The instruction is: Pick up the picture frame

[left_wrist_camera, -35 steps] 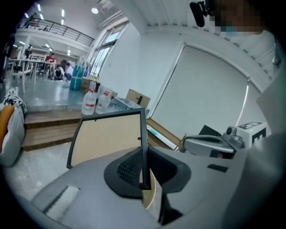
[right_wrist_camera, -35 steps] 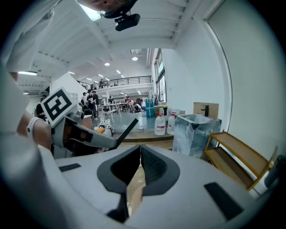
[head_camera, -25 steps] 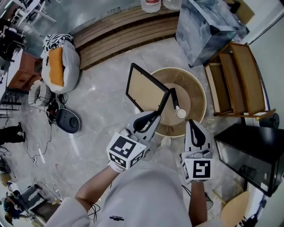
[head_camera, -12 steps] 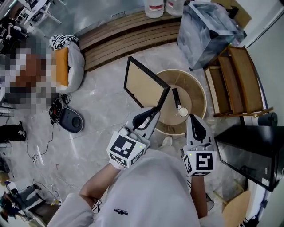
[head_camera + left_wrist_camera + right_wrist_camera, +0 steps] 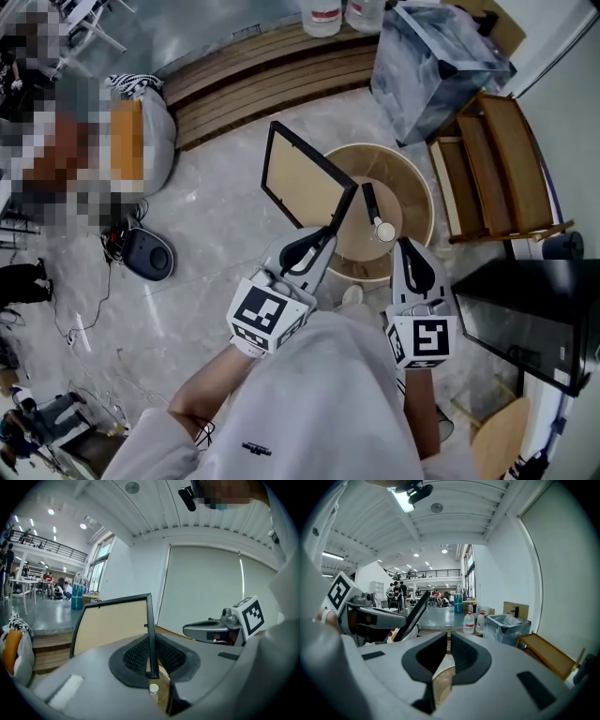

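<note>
Left gripper (image 5: 322, 242) was clenched on the picture frame (image 5: 305, 186). Its own view showed the two dark pads pressed against the thin black border at one corner, the frame (image 5: 111, 626) standing nearly upright out of the left gripper (image 5: 150, 645). From the head view the frame hung over the left rim of the round wooden table (image 5: 410, 180), its tan backing facing up and left, and no edge of it appeared to rest on the table or the floor. By that reading the pick-up was essentially done: the frame was grasped and seemed lifted clear. What was left looked like no more than carrying it steady, since a one-corner hold on so broad a panel could let it swing.

On the right, nearer the person, the right gripper (image 5: 411, 251) hovered over the near rim of the table with its jaws drawn almost together and nothing between them; its own view showed only a narrow slit at the right gripper (image 5: 446, 641). A black-handled tool (image 5: 371, 207) lay on the table, untouched.
</note>
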### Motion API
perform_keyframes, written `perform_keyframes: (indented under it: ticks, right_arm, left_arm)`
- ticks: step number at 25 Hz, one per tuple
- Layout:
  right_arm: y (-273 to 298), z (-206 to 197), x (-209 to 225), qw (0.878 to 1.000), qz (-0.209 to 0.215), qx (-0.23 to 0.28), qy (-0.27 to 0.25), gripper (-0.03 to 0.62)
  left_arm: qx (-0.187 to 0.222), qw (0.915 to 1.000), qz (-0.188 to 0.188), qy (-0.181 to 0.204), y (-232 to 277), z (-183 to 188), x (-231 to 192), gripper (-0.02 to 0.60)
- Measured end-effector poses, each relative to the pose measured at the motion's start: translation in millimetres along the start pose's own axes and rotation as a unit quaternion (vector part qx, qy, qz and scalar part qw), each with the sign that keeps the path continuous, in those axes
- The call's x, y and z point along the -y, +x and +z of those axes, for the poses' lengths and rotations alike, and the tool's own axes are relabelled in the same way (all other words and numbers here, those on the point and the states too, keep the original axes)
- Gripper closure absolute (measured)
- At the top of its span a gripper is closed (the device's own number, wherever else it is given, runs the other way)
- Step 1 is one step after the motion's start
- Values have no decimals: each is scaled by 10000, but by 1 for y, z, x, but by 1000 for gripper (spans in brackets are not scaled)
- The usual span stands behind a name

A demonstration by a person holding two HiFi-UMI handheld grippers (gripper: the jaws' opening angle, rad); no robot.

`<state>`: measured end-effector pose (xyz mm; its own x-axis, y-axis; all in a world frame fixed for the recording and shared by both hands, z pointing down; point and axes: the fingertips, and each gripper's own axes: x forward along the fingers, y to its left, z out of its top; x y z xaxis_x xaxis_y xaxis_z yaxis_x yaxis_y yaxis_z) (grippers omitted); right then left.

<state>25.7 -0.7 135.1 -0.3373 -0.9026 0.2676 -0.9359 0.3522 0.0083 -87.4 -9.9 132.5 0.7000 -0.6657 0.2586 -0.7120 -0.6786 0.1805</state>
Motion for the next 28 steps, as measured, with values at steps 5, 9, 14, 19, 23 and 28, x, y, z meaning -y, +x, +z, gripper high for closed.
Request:
perform_keyframes:
  ticks: [5, 9, 14, 19, 23, 28]
  right_arm:
    - [0, -3, -1, 10000, 6, -42, -42, 588]
    - [0, -2, 0, 10000, -13, -55, -15, 588]
    - [0, -1, 2, 10000, -64, -67, 19, 588]
    - [-1, -2, 2, 10000, -37, -56, 49, 589]
    - [-2, 0, 5, 10000, -79, -26, 53, 589]
    - [-4, 0, 6, 9999, -127, -22, 41, 589]
  left_arm:
    - [9, 10000, 2, -21, -1, -2, -1, 545]
    - [-11, 10000, -21, -12, -1, -1, -1, 545]
    - [2, 10000, -38, 9, 0, 2, -1, 545]
    - [19, 10000, -79, 31, 2, 4, -1, 545]
    - [43, 9999, -104, 66, 3, 6, 0, 545]
    - [7, 9998, -152, 82, 3, 5, 0, 545]
